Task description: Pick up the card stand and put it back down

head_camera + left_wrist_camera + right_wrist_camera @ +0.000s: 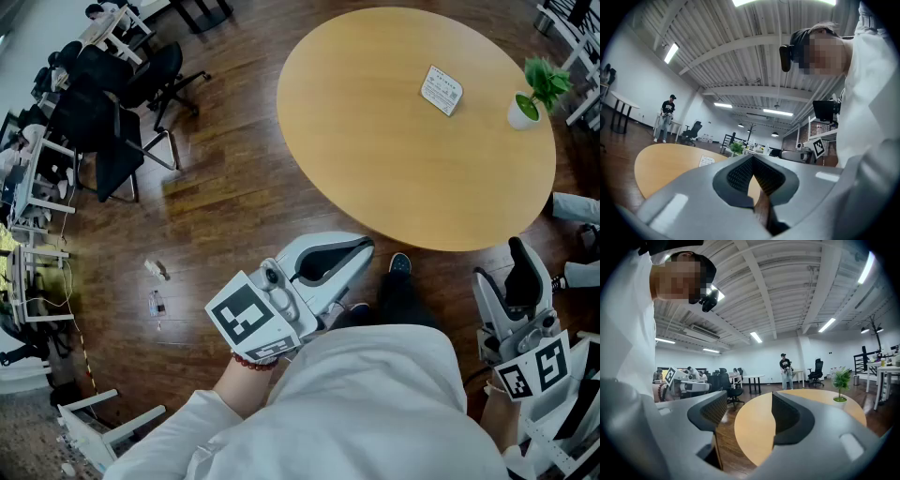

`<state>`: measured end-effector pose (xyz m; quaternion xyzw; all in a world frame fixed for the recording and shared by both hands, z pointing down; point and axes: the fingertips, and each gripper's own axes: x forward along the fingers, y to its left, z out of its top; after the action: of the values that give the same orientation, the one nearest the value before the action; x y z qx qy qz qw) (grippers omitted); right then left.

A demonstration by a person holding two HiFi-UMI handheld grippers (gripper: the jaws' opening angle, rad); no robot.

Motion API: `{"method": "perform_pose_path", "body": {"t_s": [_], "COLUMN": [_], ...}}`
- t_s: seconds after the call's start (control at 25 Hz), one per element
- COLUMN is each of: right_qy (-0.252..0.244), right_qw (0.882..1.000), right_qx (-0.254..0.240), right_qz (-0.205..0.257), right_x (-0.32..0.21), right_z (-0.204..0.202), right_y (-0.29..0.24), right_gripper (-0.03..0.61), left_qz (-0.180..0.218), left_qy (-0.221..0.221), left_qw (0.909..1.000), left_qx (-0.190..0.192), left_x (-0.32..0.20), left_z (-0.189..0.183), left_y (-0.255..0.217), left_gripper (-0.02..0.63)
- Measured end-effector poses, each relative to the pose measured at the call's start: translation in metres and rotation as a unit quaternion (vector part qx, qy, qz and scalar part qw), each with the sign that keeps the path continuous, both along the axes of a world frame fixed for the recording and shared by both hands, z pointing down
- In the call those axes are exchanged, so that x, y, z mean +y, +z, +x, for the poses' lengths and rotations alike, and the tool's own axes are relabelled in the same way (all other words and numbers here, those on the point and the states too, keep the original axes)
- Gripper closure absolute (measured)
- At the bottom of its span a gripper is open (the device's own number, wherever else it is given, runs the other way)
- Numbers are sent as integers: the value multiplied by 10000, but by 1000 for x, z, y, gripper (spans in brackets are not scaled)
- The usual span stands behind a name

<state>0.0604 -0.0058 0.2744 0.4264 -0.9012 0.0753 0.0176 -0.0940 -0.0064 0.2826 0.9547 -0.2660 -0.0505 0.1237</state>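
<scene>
The card stand, a small white printed card, stands on the far right part of the round wooden table. It also shows in the left gripper view as a pale card on the tabletop. Both grippers are held low near my body, short of the table's near edge and apart from the card. My left gripper is shut, its dark pads meeting at the tips with nothing between them. My right gripper is open and holds nothing; only table and floor show between its pads.
A small potted plant stands at the table's right edge, next to the card stand. Black office chairs and desks fill the left. Small litter lies on the wooden floor. A person stands far off.
</scene>
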Motion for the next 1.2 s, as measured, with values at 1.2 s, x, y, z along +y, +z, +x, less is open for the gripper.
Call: {"method": "perform_pose_path", "body": {"t_s": [1.2], "right_qy": [-497], "right_qw": [9795], "right_qx": [423], "right_qz": [-1907], "right_x": [-444], "right_z": [101], "right_y": [250], "right_gripper": [333], "left_qz": [-342], "left_qy": [-1139], "left_qw": [9875], "left_qx": [-1031], "left_x": [-217], "left_z": [97], "left_y": [-4], "left_gripper": [612]}}
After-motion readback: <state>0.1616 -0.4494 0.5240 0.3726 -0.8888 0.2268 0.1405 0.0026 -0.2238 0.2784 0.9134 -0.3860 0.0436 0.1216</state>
